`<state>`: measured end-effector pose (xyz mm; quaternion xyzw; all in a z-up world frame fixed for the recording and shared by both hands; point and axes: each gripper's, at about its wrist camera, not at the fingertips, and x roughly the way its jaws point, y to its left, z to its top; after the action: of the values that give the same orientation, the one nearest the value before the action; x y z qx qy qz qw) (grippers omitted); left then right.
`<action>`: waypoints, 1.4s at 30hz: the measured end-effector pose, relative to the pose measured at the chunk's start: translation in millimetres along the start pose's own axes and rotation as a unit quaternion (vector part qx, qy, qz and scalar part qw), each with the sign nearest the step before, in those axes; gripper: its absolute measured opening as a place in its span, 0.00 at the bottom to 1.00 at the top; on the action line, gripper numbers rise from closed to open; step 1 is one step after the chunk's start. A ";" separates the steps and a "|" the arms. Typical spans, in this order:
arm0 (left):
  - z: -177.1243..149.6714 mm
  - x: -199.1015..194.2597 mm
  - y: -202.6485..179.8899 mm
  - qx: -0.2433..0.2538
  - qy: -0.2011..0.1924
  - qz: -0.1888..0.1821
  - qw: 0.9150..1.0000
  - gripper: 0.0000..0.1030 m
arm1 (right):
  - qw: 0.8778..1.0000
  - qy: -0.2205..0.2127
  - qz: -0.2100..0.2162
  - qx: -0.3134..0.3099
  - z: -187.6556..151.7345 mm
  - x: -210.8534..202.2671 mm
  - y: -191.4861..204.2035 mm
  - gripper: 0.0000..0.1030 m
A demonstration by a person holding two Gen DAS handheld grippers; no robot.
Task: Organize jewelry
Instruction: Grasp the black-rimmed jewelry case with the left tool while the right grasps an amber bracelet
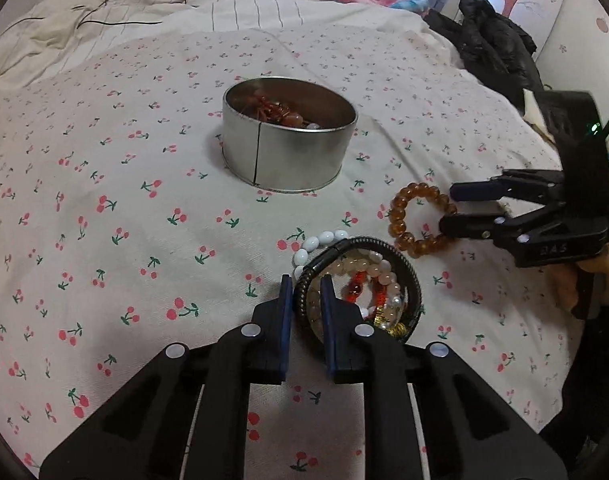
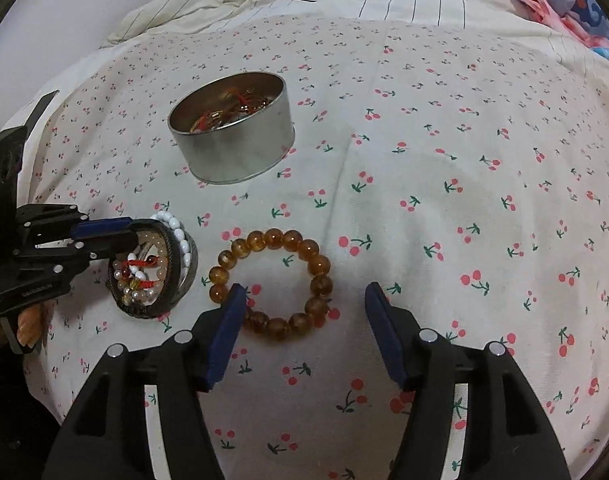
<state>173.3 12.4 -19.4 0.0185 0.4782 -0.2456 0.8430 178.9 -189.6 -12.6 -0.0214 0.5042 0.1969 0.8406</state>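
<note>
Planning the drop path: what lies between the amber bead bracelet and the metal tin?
Only bare cherry-print sheet. The right wrist view shows nothing between the amber bead bracelet and the metal tin; the bracelet pile sits off to the side.

Right gripper (image 2: pixel 302 300) spread wide over amber bead bracelet (image 2: pixel 269 284). Tin (image 2: pixel 240 152) at 11 o'clock. Left gripper (image 2: pixel 134 234) at 9 o'clock, pinching black bracelet (image 2: pixel 169 256).

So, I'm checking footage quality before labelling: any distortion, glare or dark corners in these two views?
Left wrist view: strong fisheye bending, black vignette corners, soft sheen on the tin, beads inside dim. Right wrist view: same curved bedsheet and dark corners; amber bracelet shows small highlights, reasonably sharp.
</note>
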 end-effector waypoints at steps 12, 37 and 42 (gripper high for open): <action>4.4 -14.6 10.9 -0.007 -0.007 -0.027 1.000 0.00 | 1.000 0.003 0.005 -0.012 1.5 8.9 10.3 0.54; 13.6 -37.9 30.8 -0.050 -0.056 -0.078 0.994 0.06 | 1.000 0.005 0.012 -0.009 1.2 9.7 8.1 0.56; 13.1 -29.6 40.6 -0.073 -0.044 -0.052 0.995 0.06 | 1.000 0.001 0.014 0.009 2.1 5.8 -0.7 0.18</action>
<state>188.8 56.4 3.5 -0.0793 0.4578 -0.2541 0.8483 183.3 -188.0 -16.6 -0.0073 0.5067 0.2039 0.8376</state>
